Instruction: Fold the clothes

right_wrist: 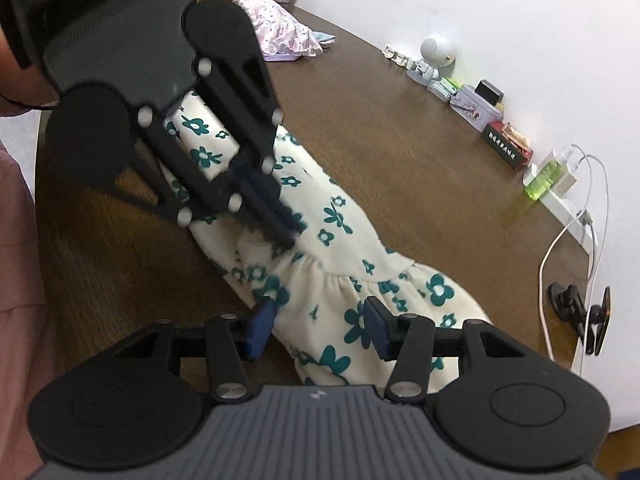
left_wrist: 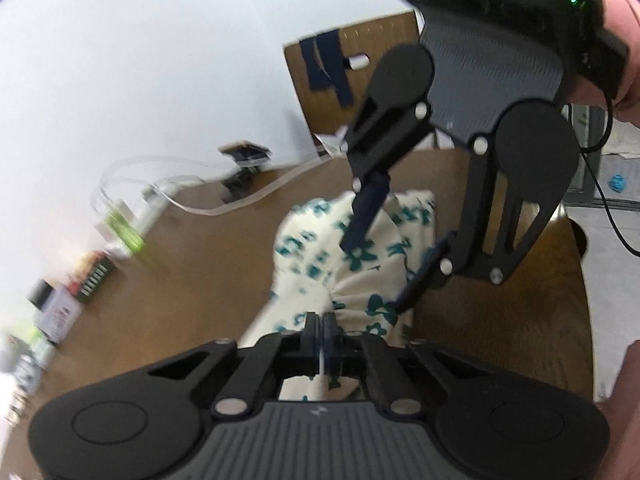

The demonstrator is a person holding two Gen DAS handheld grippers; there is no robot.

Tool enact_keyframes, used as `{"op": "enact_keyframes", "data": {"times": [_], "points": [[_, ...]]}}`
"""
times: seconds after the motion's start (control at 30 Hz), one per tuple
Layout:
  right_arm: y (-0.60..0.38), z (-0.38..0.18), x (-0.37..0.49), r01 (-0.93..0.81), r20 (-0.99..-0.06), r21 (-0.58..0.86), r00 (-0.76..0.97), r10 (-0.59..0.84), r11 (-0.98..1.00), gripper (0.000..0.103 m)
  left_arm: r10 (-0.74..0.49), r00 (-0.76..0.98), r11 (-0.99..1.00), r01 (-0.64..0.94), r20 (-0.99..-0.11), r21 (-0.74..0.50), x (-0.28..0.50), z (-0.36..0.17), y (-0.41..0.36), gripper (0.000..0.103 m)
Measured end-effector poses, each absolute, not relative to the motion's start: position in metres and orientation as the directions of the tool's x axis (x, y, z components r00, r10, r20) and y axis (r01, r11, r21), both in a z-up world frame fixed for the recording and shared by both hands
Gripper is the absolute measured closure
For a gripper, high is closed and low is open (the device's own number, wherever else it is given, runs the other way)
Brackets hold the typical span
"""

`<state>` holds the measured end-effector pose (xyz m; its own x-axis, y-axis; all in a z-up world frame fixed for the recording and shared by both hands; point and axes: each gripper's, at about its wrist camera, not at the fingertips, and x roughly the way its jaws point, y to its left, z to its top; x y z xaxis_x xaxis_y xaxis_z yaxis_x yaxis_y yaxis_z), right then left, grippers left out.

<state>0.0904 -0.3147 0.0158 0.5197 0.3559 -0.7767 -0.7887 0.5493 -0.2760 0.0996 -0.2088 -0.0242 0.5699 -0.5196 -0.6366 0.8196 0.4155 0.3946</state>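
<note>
**Floral garment held mid-fold**

A cream floral garment [right_wrist: 320,240] lies near the middle of the brown tabletop [right_wrist: 400,140]. The left gripper [left_wrist: 322,326] pinches its fabric; the right gripper [right_wrist: 318,326] hovers spread over the gathered hem. Judged mid-fold: next, the right needs a grip.

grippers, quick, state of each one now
Left tool: shut on the floral garment.
Right tool: open, pads either side of the garment's frilled edge, holding nothing.

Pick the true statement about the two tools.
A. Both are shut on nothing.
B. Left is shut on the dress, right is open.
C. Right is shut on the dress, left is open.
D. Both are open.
B: the left tool pinches the dress with fingers together, while the right tool stands spread over the hem.
</note>
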Motion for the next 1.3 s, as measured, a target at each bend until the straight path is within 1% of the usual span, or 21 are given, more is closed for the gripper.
{"op": "enact_keyframes", "data": {"times": [0.23,0.27,0.3,0.37,0.4,0.43,0.5,0.53,0.57,0.7,0.73,0.77,0.83,0.87,0.9,0.93,1.0,1.1,1.17,1.23,1.3], "points": [[-0.298,0.017,0.114,-0.832,-0.816,-0.314,0.483,0.319,0.456,0.053,-0.509,0.588,0.399,0.808,-0.628,0.433,0.094,-0.021,-0.213,0.103],[-0.296,0.016,0.117,-0.840,-0.826,-0.314,0.471,0.310,0.442,0.053,-0.510,0.587,0.399,0.809,-0.629,0.432,0.094,-0.021,-0.214,0.103],[-0.293,0.015,0.121,-0.848,-0.835,-0.313,0.460,0.301,0.428,0.056,-0.511,0.585,0.402,0.810,-0.629,0.427,0.093,-0.021,-0.213,0.103],[-0.289,0.014,0.122,-0.856,-0.844,-0.320,0.453,0.287,0.406,0.075,-0.519,0.578,0.406,0.815,-0.630,0.413,0.093,-0.018,-0.212,0.102],[-0.286,0.013,0.122,-0.859,-0.848,-0.324,0.449,0.280,0.396,0.092,-0.525,0.572,0.411,0.819,-0.630,0.401,0.093,-0.017,-0.210,0.102],[-0.285,0.014,0.118,-0.850,-0.835,-0.354,0.475,0.279,0.389,0.093,-0.536,0.556,0.419,0.829,-0.635,0.372,0.094,-0.015,-0.208,0.096],[-0.283,0.016,0.110,-0.826,-0.800,-0.418,0.532,0.278,0.378,0.095,-0.559,0.522,0.434,0.846,-0.644,0.310,0.097,-0.012,-0.204,0.081],[-0.282,0.017,0.106,-0.812,-0.781,-0.449,0.559,0.278,0.372,0.095,-0.549,0.534,0.437,0.839,-0.643,0.324,0.098,-0.014,-0.206,0.058],[-0.281,0.018,0.101,-0.797,-0.761,-0.479,0.586,0.279,0.367,0.095,-0.537,0.547,0.439,0.831,-0.642,0.341,0.098,-0.016,-0.207,0.047],[-0.277,0.017,0.085,-0.758,-0.713,-0.559,0.646,0.271,0.335,0.095,-0.489,0.571,0.445,0.814,-0.660,0.374,0.103,-0.029,-0.216,0.049],[-0.276,0.015,0.081,-0.755,-0.711,-0.569,0.651,0.267,0.325,0.095,-0.480,0.571,0.449,0.812,-0.666,0.373,0.106,-0.032,-0.218,0.055],[-0.276,0.013,0.077,-0.752,-0.708,-0.579,0.655,0.263,0.315,0.095,-0.470,0.581,0.457,0.804,-0.665,0.380,0.108,-0.035,-0.220,0.073],[-0.278,0.010,0.075,-0.750,-0.710,-0.580,0.657,0.253,0.319,0.095,-0.451,0.601,0.460,0.790,-0.660,0.405,0.109,-0.040,-0.222,0.095],[-0.279,0.008,0.074,-0.749,-0.712,-0.580,0.657,0.248,0.321,0.095,-0.447,0.613,0.465,0.782,-0.652,0.416,0.109,-0.041,-0.222,0.095],[-0.281,0.007,0.072,-0.748,-0.713,-0.580,0.658,0.243,0.324,0.091,-0.447,0.620,0.466,0.777,-0.645,0.423,0.109,-0.042,-0.222,0.096],[-0.282,0.005,0.071,-0.747,-0.714,-0.580,0.658,0.238,0.326,0.081,-0.446,0.628,0.466,0.771,-0.637,0.434,0.108,-0.042,-0.222,0.096],[-0.284,0.002,0.069,-0.745,-0.717,-0.580,0.659,0.227,0.331,0.062,-0.440,0.651,0.463,0.755,-0.619,0.464,0.102,-0.043,-0.221,0.096],[-0.288,-0.003,0.065,-0.741,-0.721,-0.580,0.660,0.212,0.338,0.065,-0.433,0.671,0.450,0.739,-0.601,0.501,0.097,-0.047,-0.223,0.096],[-0.291,-0.006,0.063,-0.739,-0.723,-0.580,0.661,0.201,0.343,0.072,-0.428,0.680,0.432,0.733,-0.595,0.526,0.096,-0.052,-0.226,0.096],[-0.293,-0.010,0.061,-0.733,-0.719,-0.583,0.666,0.197,0.352,0.092,-0.425,0.684,0.420,0.729,-0.593,0.540,0.093,-0.056,-0.228,0.096],[-0.295,-0.015,0.059,-0.726,-0.714,-0.586,0.673,0.194,0.361,0.095,-0.424,0.689,0.417,0.725,-0.588,0.549,0.090,-0.059,-0.230,0.096]]}}
